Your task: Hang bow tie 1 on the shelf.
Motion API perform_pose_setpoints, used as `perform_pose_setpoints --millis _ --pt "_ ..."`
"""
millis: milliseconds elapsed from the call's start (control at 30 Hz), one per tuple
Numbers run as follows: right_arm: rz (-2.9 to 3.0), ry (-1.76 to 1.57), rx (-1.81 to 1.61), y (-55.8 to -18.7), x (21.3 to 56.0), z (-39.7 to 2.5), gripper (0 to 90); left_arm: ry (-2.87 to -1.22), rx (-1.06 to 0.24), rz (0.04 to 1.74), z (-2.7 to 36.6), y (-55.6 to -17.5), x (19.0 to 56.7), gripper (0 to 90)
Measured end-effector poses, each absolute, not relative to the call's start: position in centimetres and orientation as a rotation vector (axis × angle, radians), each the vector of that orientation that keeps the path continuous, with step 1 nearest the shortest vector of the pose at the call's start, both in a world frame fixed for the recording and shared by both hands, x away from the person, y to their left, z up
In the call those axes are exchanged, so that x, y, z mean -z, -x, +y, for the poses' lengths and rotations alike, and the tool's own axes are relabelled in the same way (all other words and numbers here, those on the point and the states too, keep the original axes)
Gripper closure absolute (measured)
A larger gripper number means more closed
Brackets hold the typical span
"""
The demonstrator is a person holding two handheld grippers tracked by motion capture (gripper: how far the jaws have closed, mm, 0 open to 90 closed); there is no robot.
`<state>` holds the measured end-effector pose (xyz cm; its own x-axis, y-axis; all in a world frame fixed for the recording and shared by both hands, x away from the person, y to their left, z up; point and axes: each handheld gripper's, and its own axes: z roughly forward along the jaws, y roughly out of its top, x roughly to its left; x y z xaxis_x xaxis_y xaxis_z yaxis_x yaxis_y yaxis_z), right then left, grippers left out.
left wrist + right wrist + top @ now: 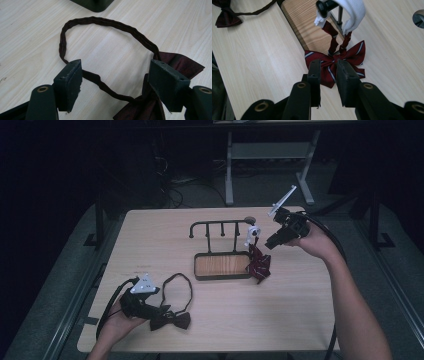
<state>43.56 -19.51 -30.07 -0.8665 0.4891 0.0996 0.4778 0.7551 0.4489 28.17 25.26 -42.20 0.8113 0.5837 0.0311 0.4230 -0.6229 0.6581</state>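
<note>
High view: the left gripper [150, 312], jaws spread, straddles the dark bow tie [171, 320]; the right gripper [272, 240], jaws narrowly parted, hovers near the striped bow tie [259, 262] hanging on the rack [220, 225].

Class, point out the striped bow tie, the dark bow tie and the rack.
striped bow tie [329, 63]: right gripper view, centre knot.
dark bow tie [171, 320]: high view, its bow.
rack [221, 223]: high view, top bar.
</note>
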Motion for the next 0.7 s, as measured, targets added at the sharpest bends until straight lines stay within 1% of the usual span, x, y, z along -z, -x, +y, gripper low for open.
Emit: perform_pose_setpoints --millis 700 --pt "2.94 -0.797 -0.834 -40.9 32.5 -20.7 63.1 -2.349 -0.31 0.743 25.1 -28.3 42.5 28.0"
